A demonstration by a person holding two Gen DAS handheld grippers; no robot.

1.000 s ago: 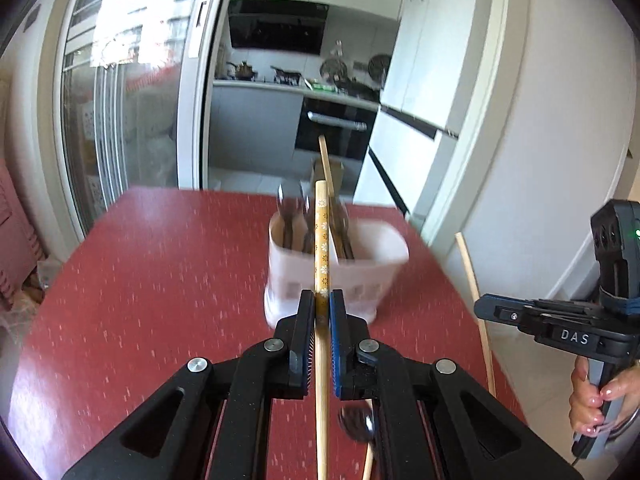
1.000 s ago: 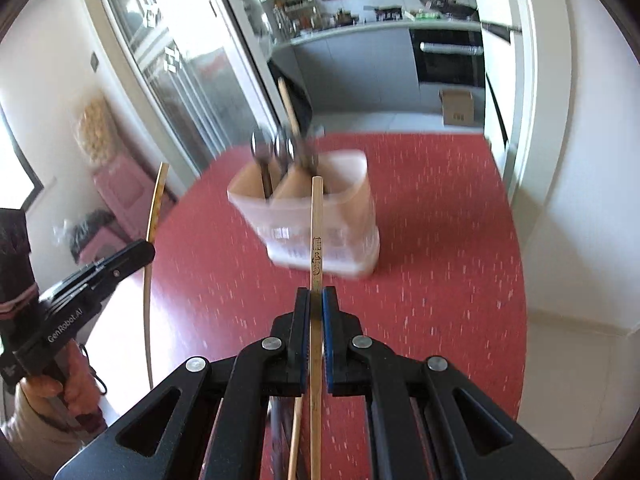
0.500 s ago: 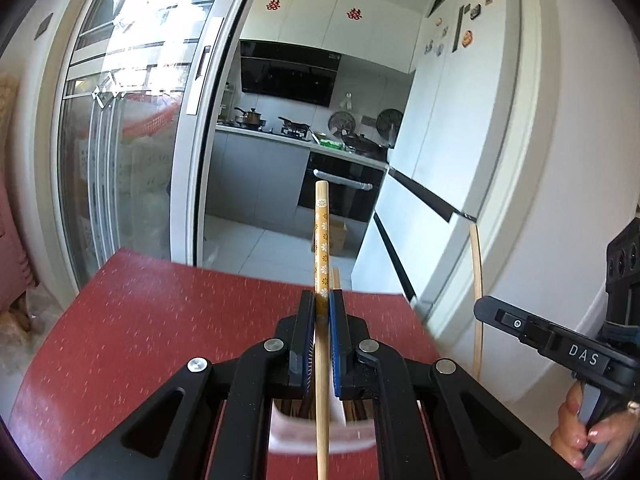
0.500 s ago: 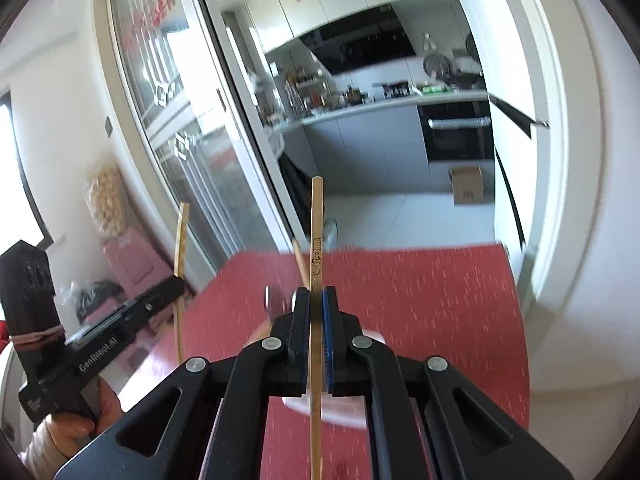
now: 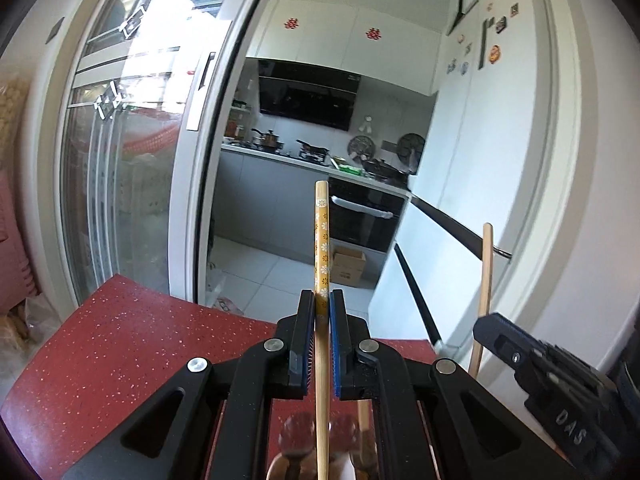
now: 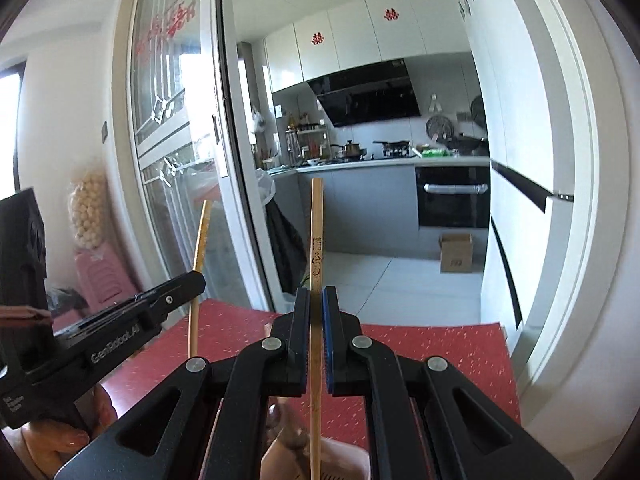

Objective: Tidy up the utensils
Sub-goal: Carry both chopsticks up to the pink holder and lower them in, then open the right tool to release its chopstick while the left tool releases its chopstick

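Note:
My left gripper (image 5: 322,300) is shut on a flower-patterned chopstick (image 5: 322,236) that stands upright. My right gripper (image 6: 316,296) is shut on a plain bamboo chopstick (image 6: 316,232), also upright. Both grippers are tilted up, above the utensil holder, whose rim and utensil tops (image 5: 316,440) show blurred between the fingers at the bottom; the holder also shows in the right wrist view (image 6: 340,460). The right gripper (image 5: 548,384) with its chopstick (image 5: 486,268) shows at the right of the left view. The left gripper (image 6: 120,328) with its chopstick (image 6: 200,248) shows at the left of the right view.
The red speckled table (image 5: 120,352) lies below, with its far edge near a glass sliding door (image 5: 132,160). A white fridge (image 5: 480,184) stands at the right. The kitchen with an oven (image 6: 452,196) and a cardboard box (image 6: 456,252) lies beyond.
Both grippers have risen and tilted upward with their chopsticks. The holder has slid from mid-view down to the bottom edge, under the fingers.

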